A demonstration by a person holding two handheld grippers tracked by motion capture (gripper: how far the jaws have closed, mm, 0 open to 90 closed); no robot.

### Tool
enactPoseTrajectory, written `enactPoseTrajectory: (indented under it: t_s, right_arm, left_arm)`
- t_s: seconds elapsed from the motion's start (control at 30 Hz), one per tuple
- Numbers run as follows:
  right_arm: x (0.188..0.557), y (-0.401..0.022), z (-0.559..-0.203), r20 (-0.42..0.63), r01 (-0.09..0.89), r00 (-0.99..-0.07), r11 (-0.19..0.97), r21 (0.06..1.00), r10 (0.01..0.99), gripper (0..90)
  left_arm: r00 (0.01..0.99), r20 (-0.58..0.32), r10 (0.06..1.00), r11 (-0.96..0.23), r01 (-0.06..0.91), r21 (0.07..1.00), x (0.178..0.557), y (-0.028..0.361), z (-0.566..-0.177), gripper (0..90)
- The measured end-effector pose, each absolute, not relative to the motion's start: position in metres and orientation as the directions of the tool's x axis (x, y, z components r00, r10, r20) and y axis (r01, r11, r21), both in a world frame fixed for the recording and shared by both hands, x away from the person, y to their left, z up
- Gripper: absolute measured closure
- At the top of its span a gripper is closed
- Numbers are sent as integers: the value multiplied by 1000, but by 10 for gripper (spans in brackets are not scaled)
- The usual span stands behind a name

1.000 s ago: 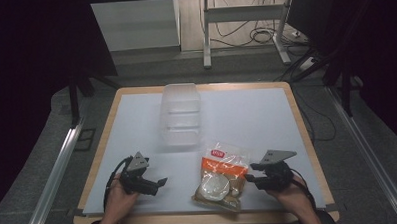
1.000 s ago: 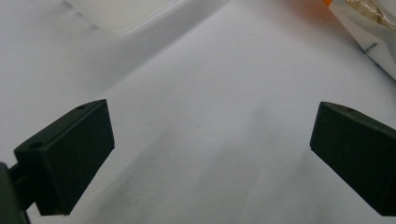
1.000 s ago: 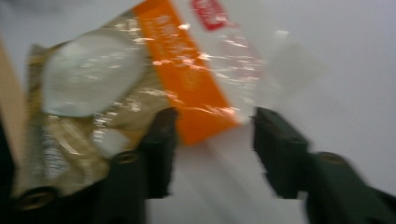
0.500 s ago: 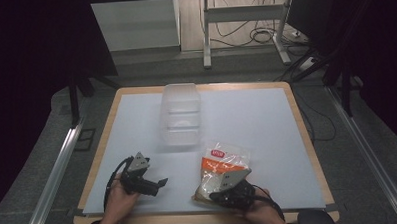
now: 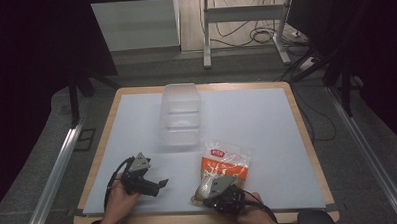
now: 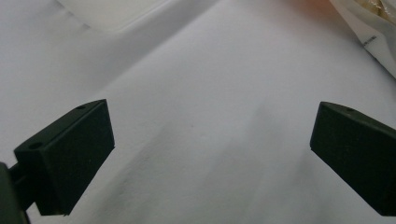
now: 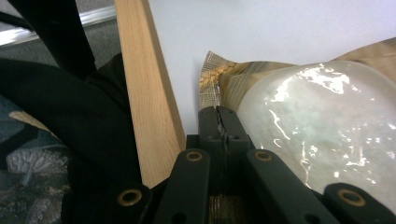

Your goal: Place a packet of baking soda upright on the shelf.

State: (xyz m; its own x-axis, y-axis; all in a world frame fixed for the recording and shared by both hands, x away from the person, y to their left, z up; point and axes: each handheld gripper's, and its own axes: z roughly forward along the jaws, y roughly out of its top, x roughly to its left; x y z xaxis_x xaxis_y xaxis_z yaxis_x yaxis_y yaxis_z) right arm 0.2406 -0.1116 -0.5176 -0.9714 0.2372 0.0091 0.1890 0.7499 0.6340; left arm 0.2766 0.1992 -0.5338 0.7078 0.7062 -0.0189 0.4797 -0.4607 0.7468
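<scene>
From above, you are resting your left hand-held gripper (image 5: 156,183) on the bare white tabletop (image 5: 267,119) with its jaws spread, while your right hand-held gripper (image 5: 212,189) is sitting at the near end of the snack bag (image 5: 227,161), which is lying near the front edge with the clear plastic container (image 5: 180,113) standing well beyond it. Your left gripper view is showing both jaws held wide over the tabletop (image 6: 205,130), with a corner of the snack bag (image 6: 373,28) at upper right. In your right gripper view the jaws are pressed together, having just been closing, on the bag's crimped edge (image 7: 217,77), beside the wooden table rim (image 7: 147,107).
</scene>
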Motion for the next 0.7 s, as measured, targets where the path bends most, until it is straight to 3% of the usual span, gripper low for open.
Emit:
enactPoseTrajectory:
  t_s: [0.2, 0.37, 0.43, 0.7]
  right_arm:
    - [229, -105, -518, 21, 140, -986, 766, 627, 163, 887]
    - [232, -105, -522, -13, 152, -979, 776, 613, 202, 889]
    - [233, -105, -519, -75, 132, -972, 787, 603, 221, 890]
    - [237, -107, -521, -45, 167, -969, 773, 612, 245, 891]
  left_arm:
    - [710, -17, 704, -469, 483, 739, 277, 199, -534, 0]
    - [711, -12, 703, -474, 481, 737, 277, 199, -534, 0]
    - [710, -13, 704, -474, 483, 737, 277, 199, -535, 0]
    - [711, -8, 703, -477, 481, 735, 277, 198, -534, 0]
